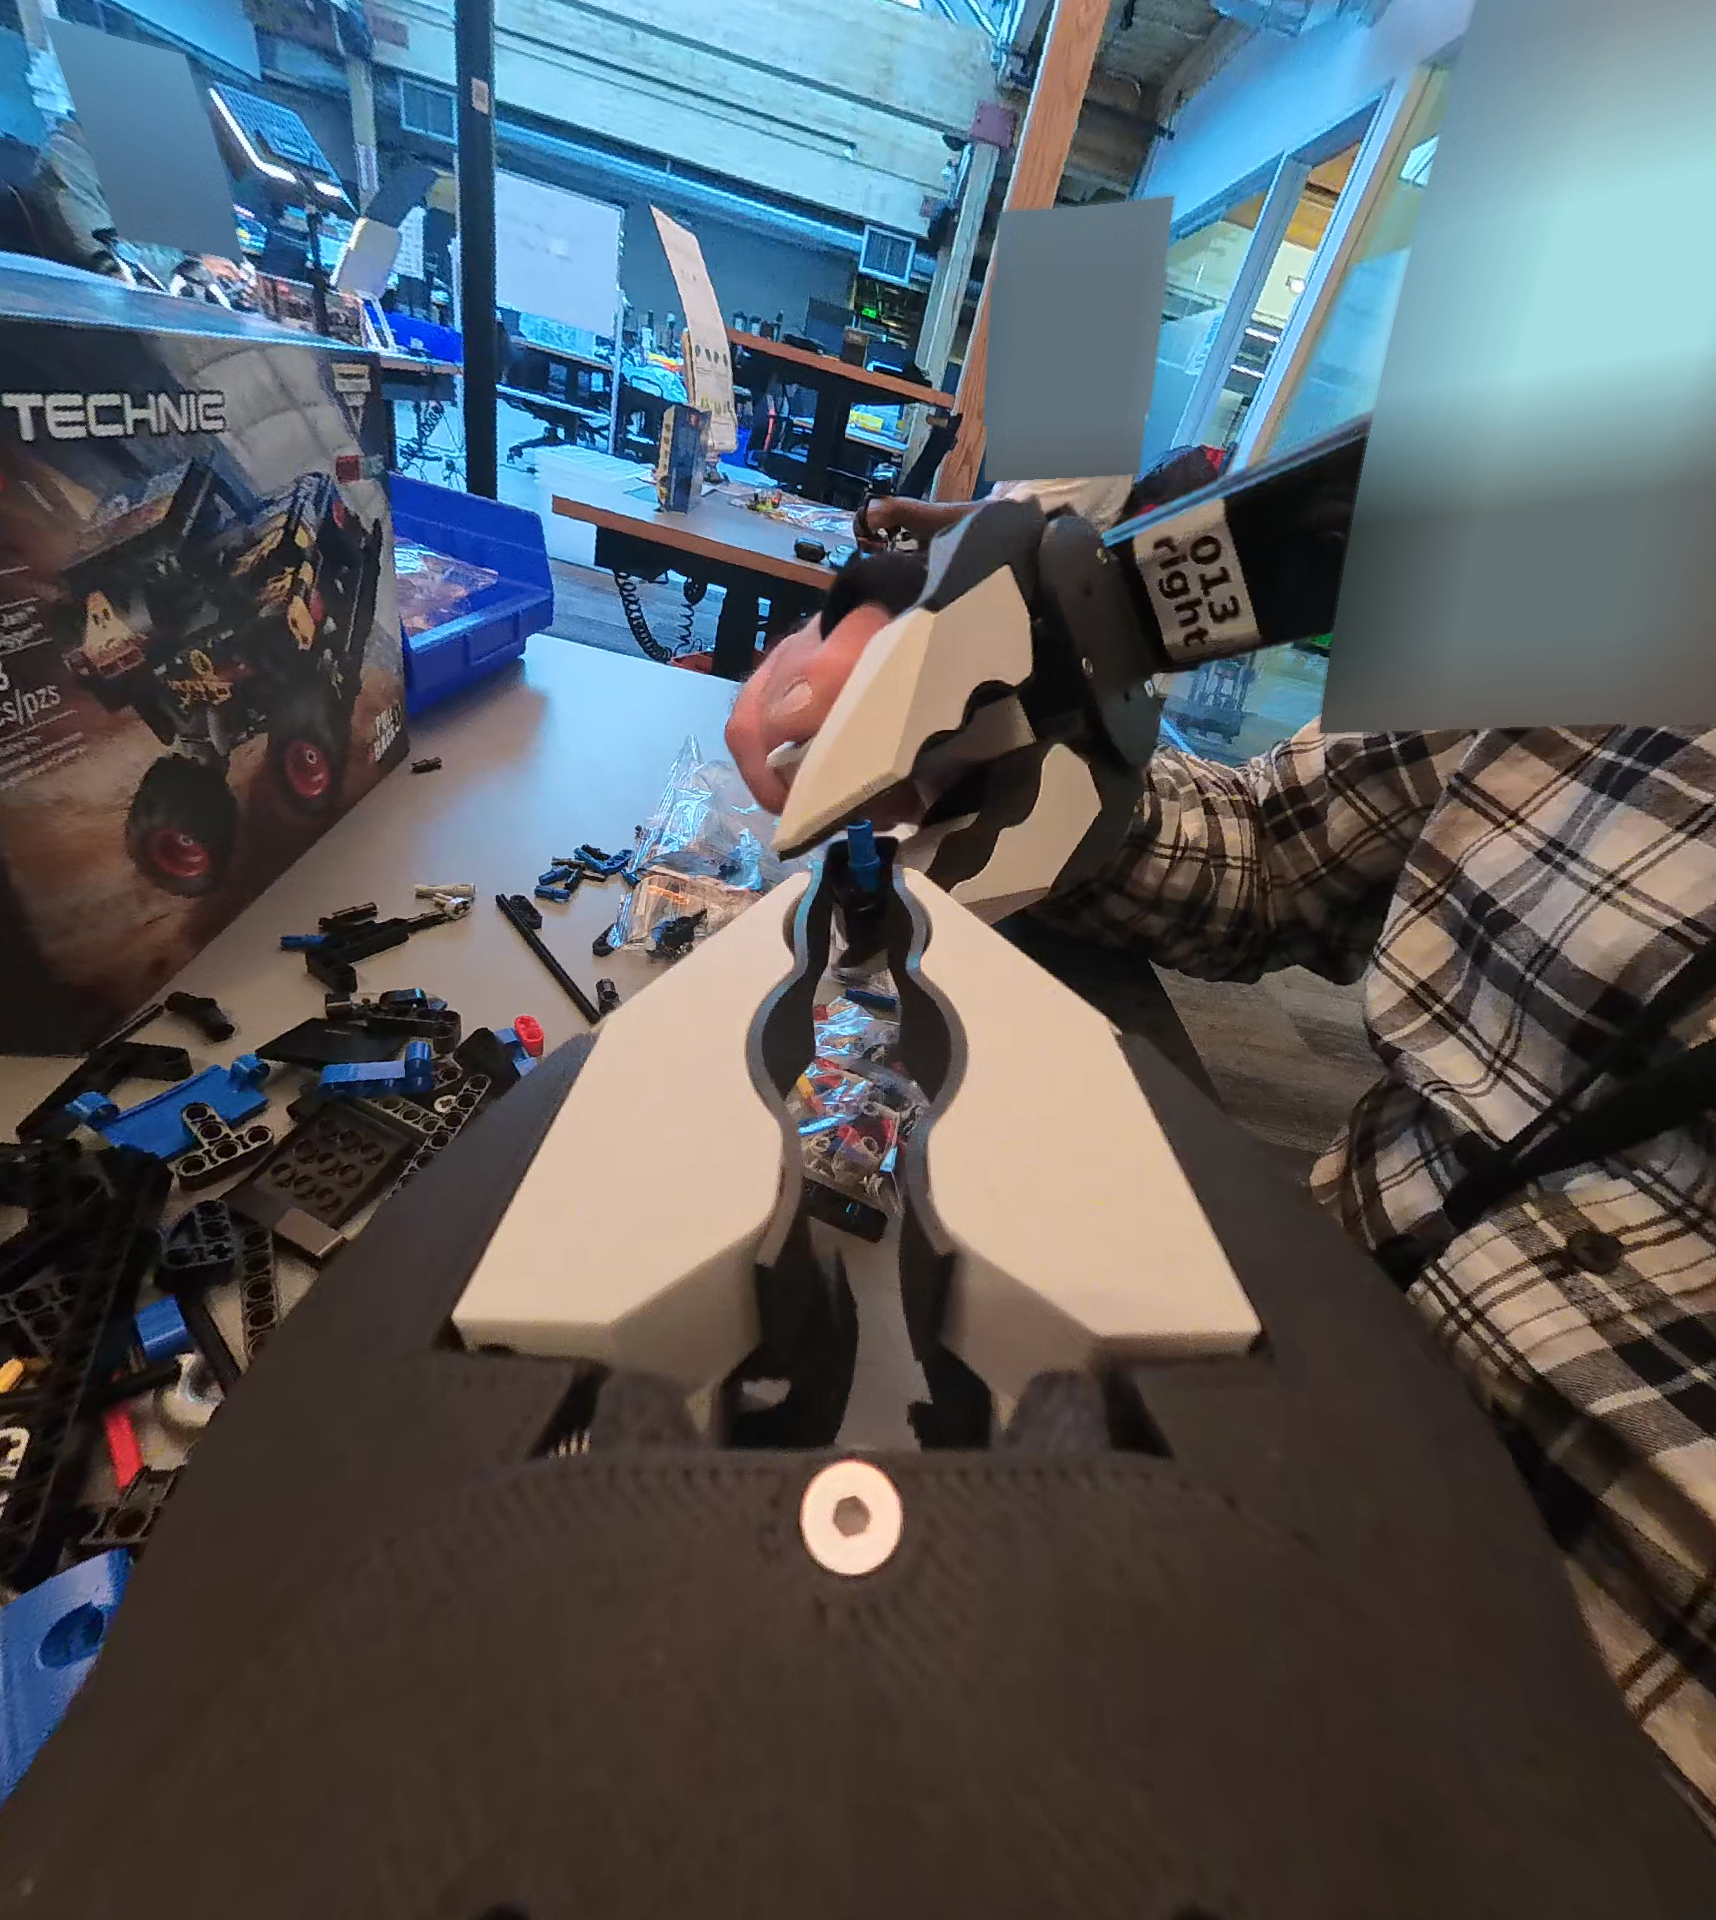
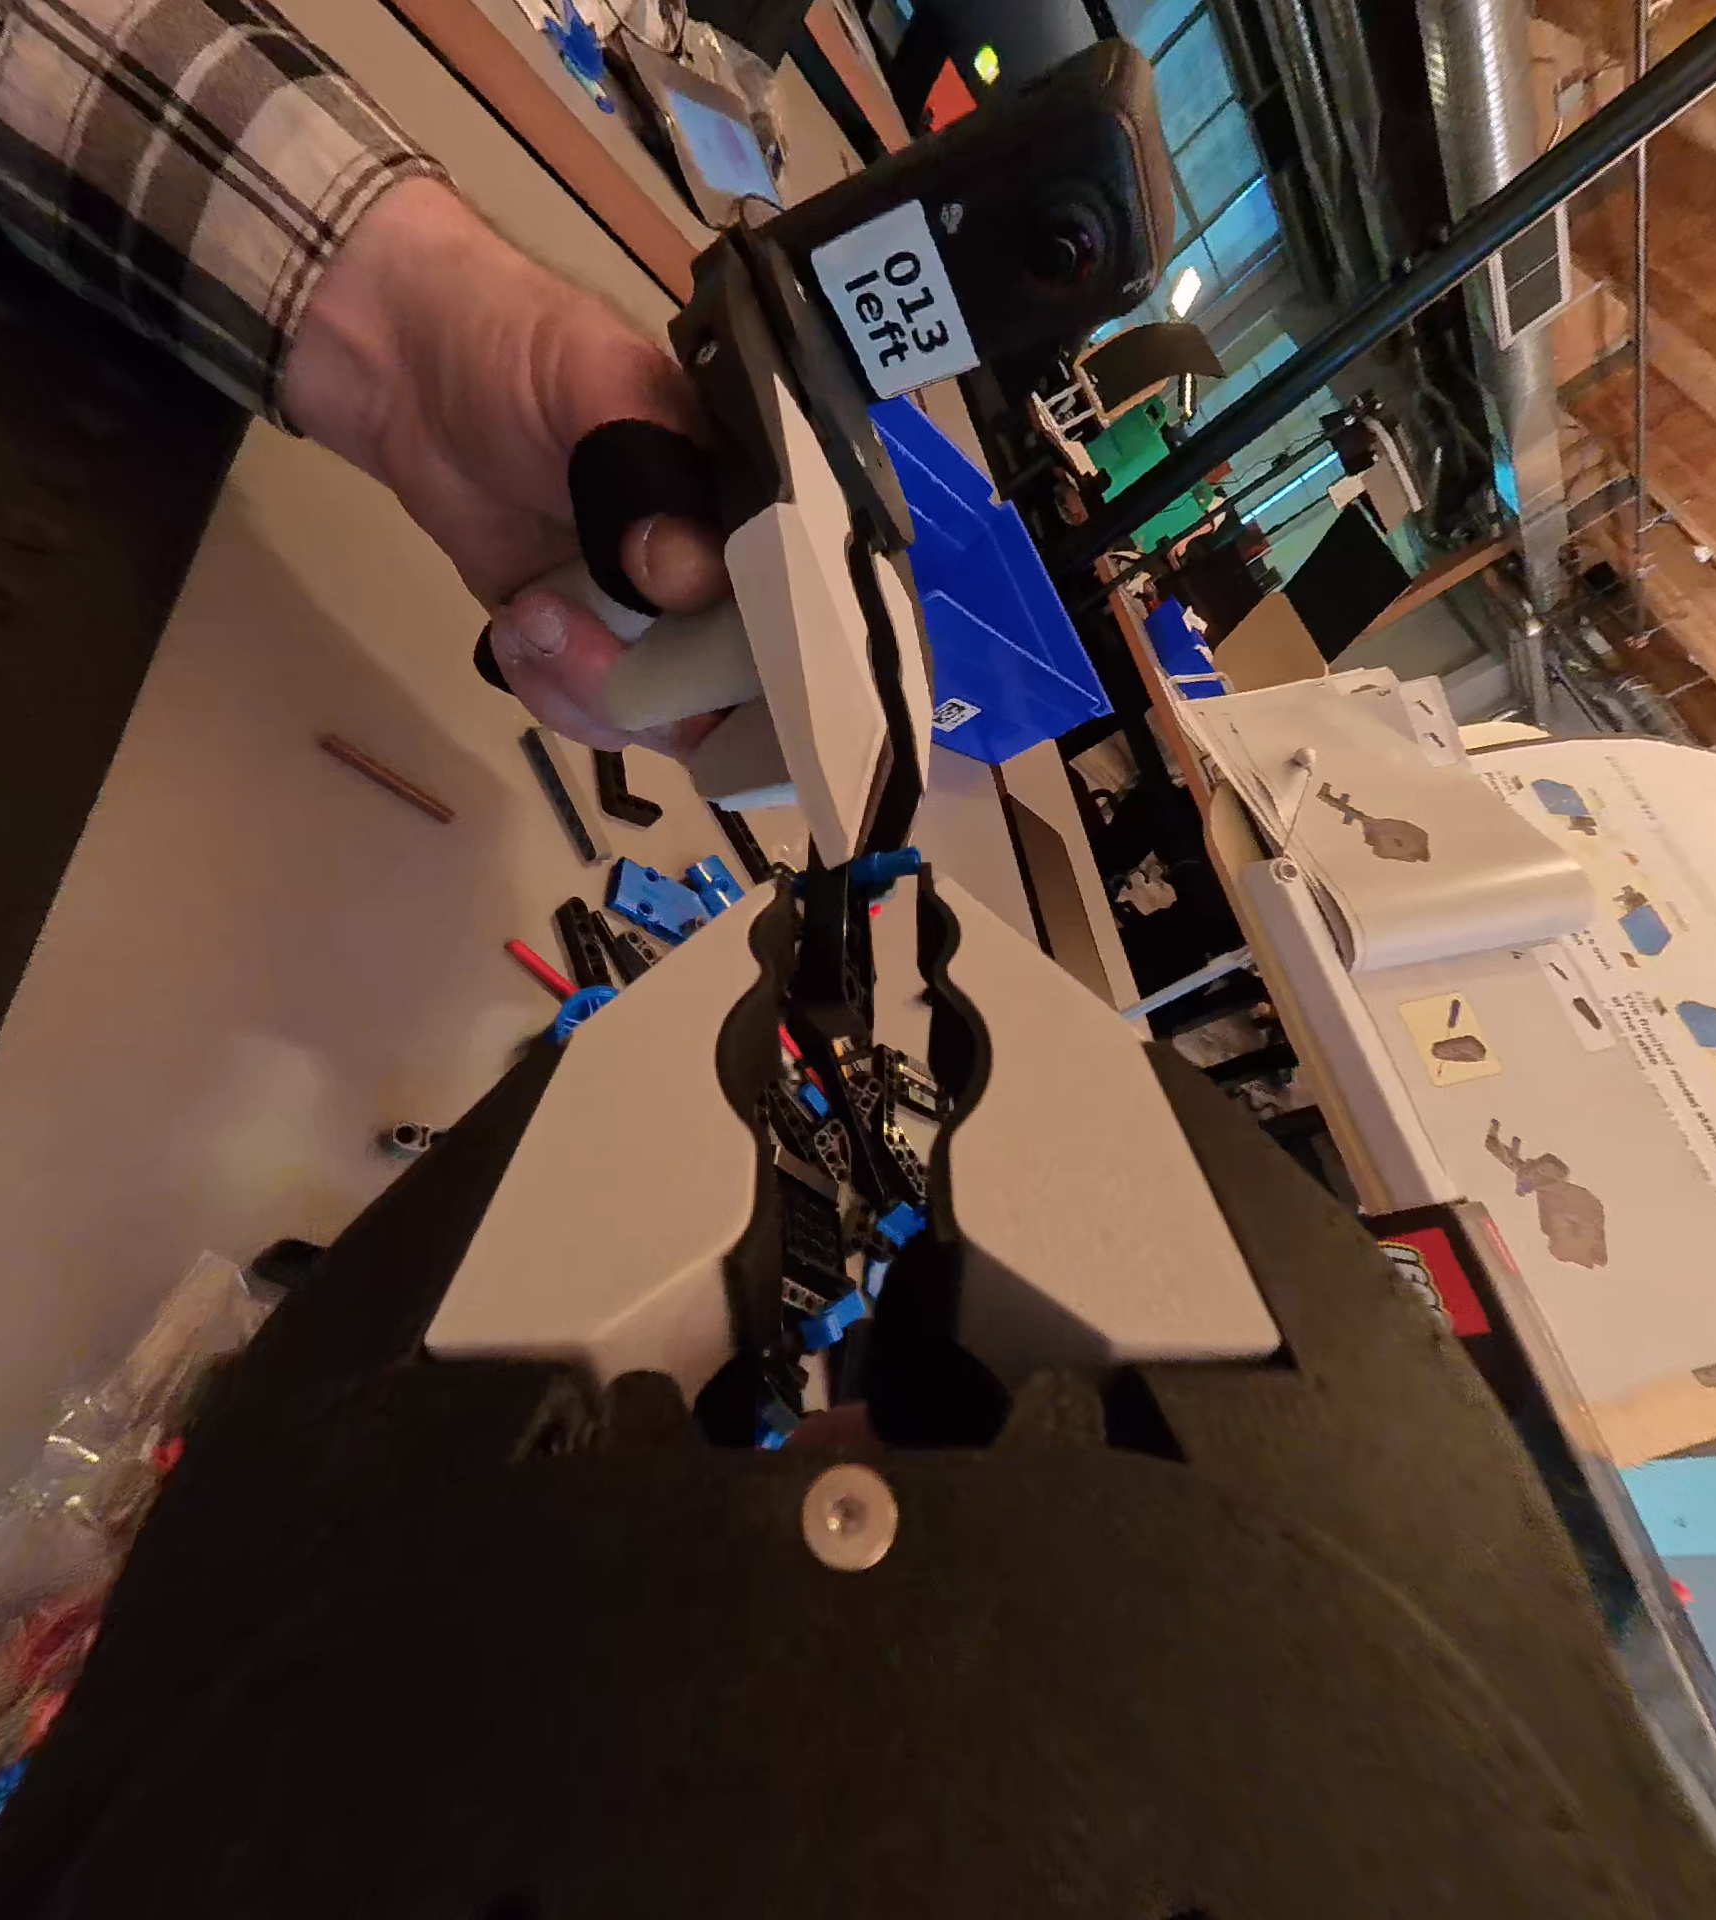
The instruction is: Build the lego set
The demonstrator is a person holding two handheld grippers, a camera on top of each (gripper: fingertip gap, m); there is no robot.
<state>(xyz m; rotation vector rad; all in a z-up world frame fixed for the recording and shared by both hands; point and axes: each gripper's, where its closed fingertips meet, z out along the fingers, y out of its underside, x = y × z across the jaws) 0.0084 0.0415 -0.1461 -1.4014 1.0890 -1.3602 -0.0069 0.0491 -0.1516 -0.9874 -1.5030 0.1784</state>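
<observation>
While both grippers meet above the surface (image 1: pixel 563 748), the left gripper (image 1: pixel 859 894) jaws pinch a small black piece (image 1: pixel 859 914) with its blue pin (image 1: pixel 860 837); the right gripper (image 2: pixel 849 894) jaws clamp the same light, rigid piece, best gripped across flat sides.

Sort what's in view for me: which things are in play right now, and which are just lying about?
In play: left gripper, shut on black piece carrying blue pin; right gripper at the pin.

Lying about: loose parts pile, parts bags, set box, blue bin, instruction booklet.
</observation>
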